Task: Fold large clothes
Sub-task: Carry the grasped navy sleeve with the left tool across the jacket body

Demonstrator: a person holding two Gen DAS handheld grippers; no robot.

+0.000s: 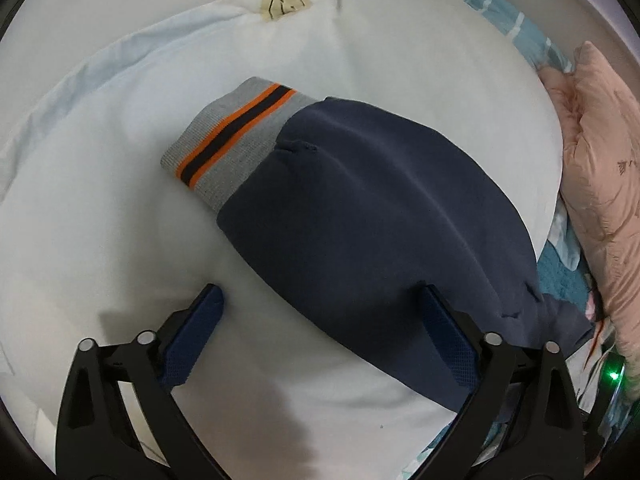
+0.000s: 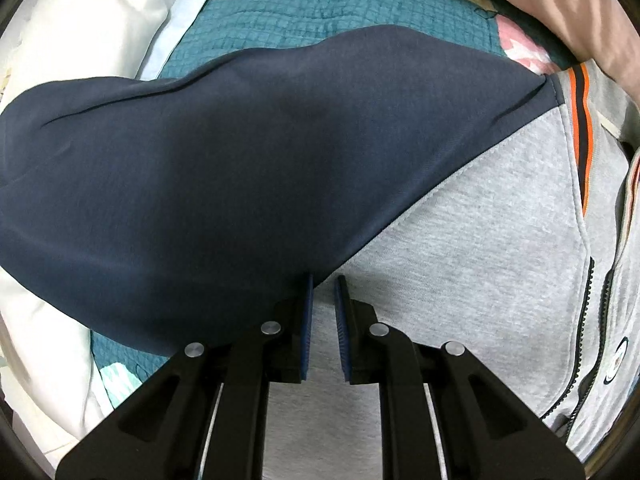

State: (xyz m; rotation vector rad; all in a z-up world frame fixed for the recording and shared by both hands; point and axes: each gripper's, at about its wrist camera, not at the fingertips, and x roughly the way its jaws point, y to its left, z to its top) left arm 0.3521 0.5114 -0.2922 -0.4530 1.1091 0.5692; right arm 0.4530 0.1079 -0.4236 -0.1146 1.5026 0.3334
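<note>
A navy sleeve (image 1: pixel 360 200) of a zip jacket is lying diagonally across a white pillow (image 1: pixel 120 200) on a bed, its grey ribbed cuff (image 1: pixel 224 140), w/ 2 orange stripes and 1 dark stripe, pointing toward the pillow's far left corner. The left gripper (image 1: pixel 320 296) is hovering over the sleeve's near edge w/ jaws standing wide apart and nothing pressed between them; 1 blue pad is over bare pillow, the other is over the navy cloth. A pink quilt (image 1: pixel 600 160) is bunched along the bed's right edge. In the right wrist view, the right gripper (image 2: pixel 323 280) is pointing down at the jacket's grey body (image 2: pixel 480 260), right at the seam where the navy sleeve joins it. Its jaws are nearly closed, a thin gap left between the pads; can't tell whether any cloth is pinched at the tips. The jacket's zipper (image 2: pixel 592 300) is running along the right side, and a teal quilted blanket (image 2: pixel 320 12) is lying beneath the sleeve toward the bed's far edge.
</note>
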